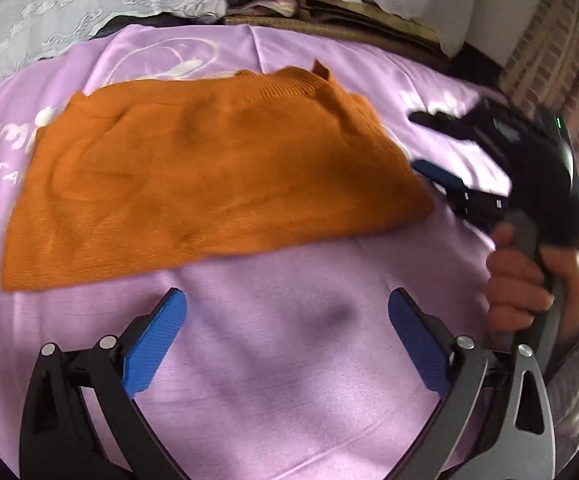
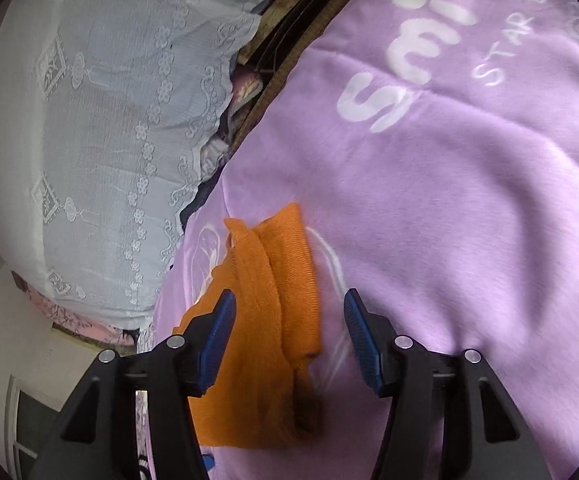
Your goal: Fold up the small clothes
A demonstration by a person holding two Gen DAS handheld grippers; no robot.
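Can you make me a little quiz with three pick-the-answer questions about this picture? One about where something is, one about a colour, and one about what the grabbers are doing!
1. Where does the orange garment lie?
A. on the purple blanket
B. on the white lace cloth
C. in a basket

2. What colour are the gripper pads?
A. red
B. blue
C. green

3. How is the left gripper?
A. shut on the garment
B. shut on the blanket
C. open, holding nothing

Answers: 1 A, purple cloth shows all round the garment. 2 B, both pads look blue. 3 C, only bare blanket shows between its spread fingers.
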